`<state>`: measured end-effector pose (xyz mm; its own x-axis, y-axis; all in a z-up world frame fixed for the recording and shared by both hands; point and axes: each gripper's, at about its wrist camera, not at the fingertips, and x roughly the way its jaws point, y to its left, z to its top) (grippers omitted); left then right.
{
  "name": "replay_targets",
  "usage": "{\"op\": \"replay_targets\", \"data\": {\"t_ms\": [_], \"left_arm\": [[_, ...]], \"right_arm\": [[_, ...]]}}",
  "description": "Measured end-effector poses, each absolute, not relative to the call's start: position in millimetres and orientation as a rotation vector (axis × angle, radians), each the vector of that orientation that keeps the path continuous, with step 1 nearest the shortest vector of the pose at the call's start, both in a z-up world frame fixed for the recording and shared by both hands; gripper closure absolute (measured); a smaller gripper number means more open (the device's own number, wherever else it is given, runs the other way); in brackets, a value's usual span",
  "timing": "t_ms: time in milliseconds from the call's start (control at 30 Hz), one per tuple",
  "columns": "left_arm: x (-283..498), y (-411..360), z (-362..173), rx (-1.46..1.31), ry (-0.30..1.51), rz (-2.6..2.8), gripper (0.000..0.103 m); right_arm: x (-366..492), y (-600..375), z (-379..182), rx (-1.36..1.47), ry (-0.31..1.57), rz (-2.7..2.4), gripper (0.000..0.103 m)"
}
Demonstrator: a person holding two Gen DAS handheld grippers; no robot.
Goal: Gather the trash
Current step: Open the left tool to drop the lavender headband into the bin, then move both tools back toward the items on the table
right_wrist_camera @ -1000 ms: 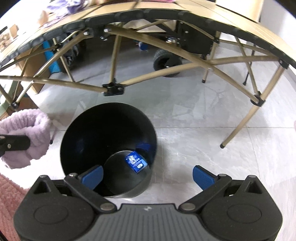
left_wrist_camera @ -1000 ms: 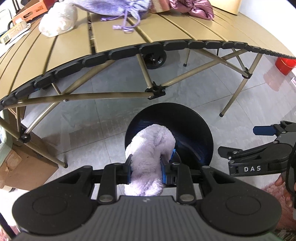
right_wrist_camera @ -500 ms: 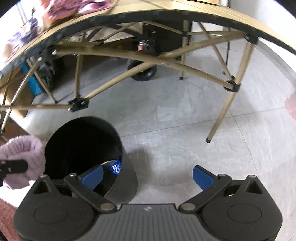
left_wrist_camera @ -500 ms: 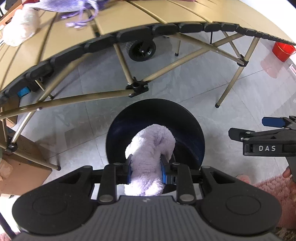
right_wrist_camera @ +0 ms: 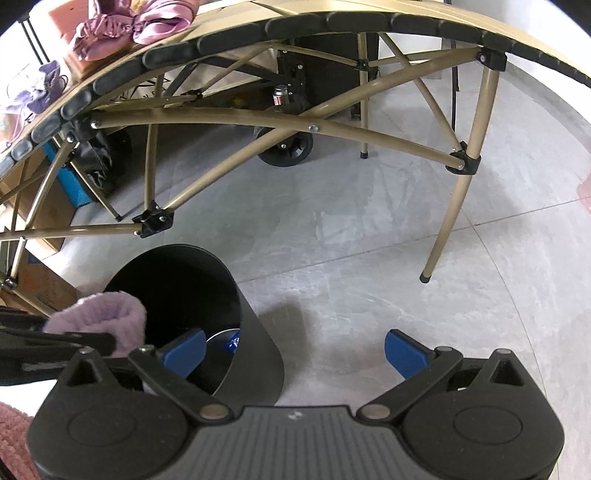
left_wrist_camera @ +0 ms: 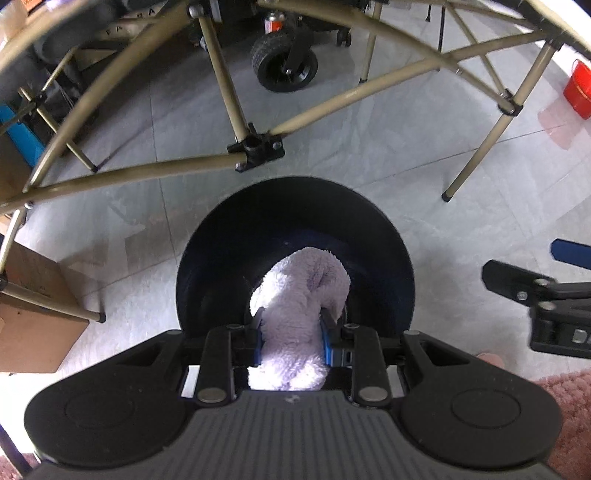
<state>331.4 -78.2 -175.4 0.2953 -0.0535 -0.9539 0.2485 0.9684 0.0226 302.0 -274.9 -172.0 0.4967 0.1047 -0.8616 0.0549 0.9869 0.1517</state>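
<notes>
- A grey tiled floor [right_wrist_camera: 369, 258] is seen under a folding table [right_wrist_camera: 332, 22] with tan slats, black edge caps and crossed tan legs; pink and purple fabric bundles [right_wrist_camera: 125, 29] lie on its far left part.
- A black wheel [left_wrist_camera: 284, 66] is noted beyond the legs, a cardboard box [left_wrist_camera: 33, 325] at the left, a red container [left_wrist_camera: 578, 92] at the far right.
- A black trash bin [left_wrist_camera: 295, 229] stands on the floor, near, just in front of the table's leg joint; a blue wrapper [right_wrist_camera: 233, 340] lies at its bottom.
- Against the frames a second ago, the tabletop is no longer seen from the left camera, only the legs; the bin fills more of that view. In the right view the bin has shifted left.
- Left gripper [left_wrist_camera: 291, 332]: clamped on a lilac fluffy cloth [left_wrist_camera: 299, 295], which is held over the bin's mouth, its tip curled downward inside the rim.
- Right gripper [right_wrist_camera: 295, 349]: blue pads spread wide apart, nothing between them; the left pad [right_wrist_camera: 184, 350] overlaps the bin's rim in view, though contact cannot be judged.
</notes>
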Motion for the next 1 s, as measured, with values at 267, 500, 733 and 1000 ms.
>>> {"op": "replay_targets", "data": {"t_ms": [267,500,733,1000], "left_arm": [[333,-83,-187,0.185,1.278,-0.183,0.071],[334,-79,-187,0.138,1.284,-0.164,0.017],[336,-76,-184,0.127,1.274,-0.118,0.004],[328,-73,-174,0.124,1.242,-0.112,0.004]], "right_arm": [[300,-277,-172,0.170,1.050,0.022,0.000],[300,-277,-171,0.169,1.047,0.022,0.000],[299,-278,-169,0.173,1.039,0.020,0.000],[297,-277,-165,0.177,1.024,0.031,0.000]]}}
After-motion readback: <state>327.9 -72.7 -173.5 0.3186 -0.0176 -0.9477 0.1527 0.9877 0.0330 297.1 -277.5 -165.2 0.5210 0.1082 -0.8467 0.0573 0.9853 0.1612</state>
